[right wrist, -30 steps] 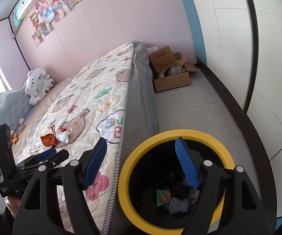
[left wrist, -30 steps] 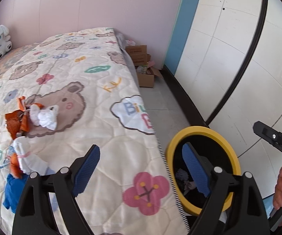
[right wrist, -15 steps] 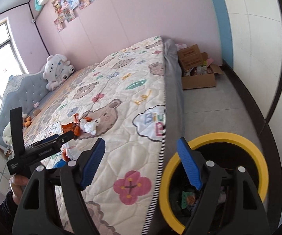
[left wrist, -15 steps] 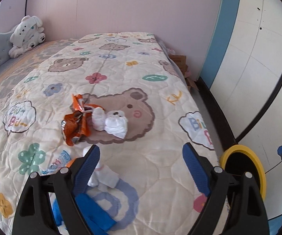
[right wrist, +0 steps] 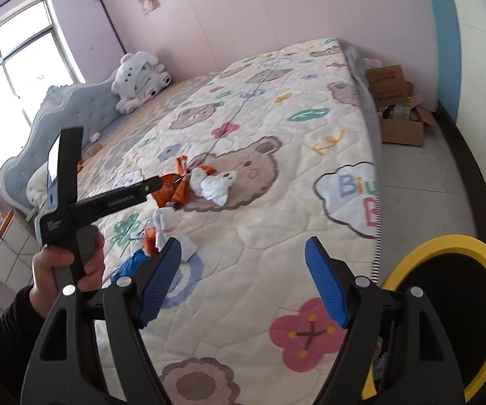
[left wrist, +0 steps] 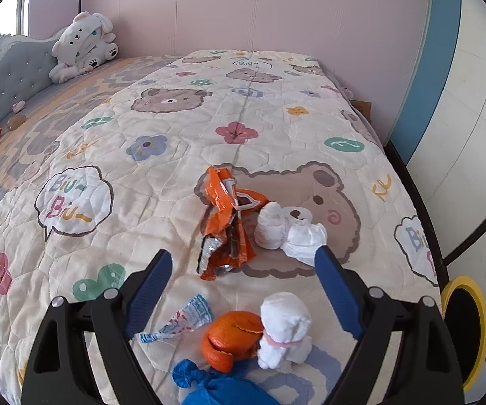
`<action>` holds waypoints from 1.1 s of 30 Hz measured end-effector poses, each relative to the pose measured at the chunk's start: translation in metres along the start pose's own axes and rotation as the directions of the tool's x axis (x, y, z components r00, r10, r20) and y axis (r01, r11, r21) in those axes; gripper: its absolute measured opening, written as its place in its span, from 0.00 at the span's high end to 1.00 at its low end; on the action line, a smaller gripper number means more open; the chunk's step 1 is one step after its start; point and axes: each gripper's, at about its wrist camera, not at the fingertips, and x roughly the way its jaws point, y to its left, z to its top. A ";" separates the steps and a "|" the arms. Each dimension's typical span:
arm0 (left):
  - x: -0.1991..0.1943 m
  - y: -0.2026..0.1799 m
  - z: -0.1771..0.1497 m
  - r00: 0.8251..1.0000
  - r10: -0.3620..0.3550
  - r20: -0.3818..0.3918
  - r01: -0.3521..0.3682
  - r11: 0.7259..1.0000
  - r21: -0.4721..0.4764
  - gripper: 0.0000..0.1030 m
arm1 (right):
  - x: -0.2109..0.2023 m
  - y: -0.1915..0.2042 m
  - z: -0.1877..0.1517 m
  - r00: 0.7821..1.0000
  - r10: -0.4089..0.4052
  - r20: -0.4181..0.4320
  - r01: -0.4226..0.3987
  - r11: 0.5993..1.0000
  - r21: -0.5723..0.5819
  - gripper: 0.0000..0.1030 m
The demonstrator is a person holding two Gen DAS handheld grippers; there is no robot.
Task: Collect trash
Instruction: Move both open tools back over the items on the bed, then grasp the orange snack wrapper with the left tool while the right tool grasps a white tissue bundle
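Trash lies on the patterned bedspread: a crumpled orange wrapper, white tissue wads, a second tissue wad, an orange peel, a blue-printed wrapper and a blue bag. My left gripper is open and empty, hovering above the pile; it also shows in the right wrist view. My right gripper is open and empty over the bed's near edge. The yellow-rimmed bin stands on the floor at the right and also shows in the left wrist view.
A white plush toy sits at the grey headboard. Cardboard boxes stand on the floor past the bed's foot. White wardrobe panels line the right side.
My left gripper swung left from the bin to over the trash pile on the bed. My right gripper turned from above the bin toward the bed. Both stayed open.
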 end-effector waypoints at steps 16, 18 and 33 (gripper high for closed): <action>0.063 0.041 0.016 0.997 0.001 -0.072 -0.005 0.998 -0.062 0.19 | 0.108 0.059 0.002 0.977 0.148 -0.151 -0.161 0.984 -0.078 0.29; 0.067 0.043 0.017 0.997 0.000 -0.076 -0.005 0.998 -0.065 0.19 | 0.119 0.065 0.003 0.975 0.148 -0.165 -0.164 0.982 -0.088 0.29; 0.094 0.054 0.018 0.993 -0.030 -0.111 0.019 0.995 -0.096 0.32 | 0.180 0.083 0.003 0.964 0.149 -0.221 -0.176 0.978 -0.110 0.36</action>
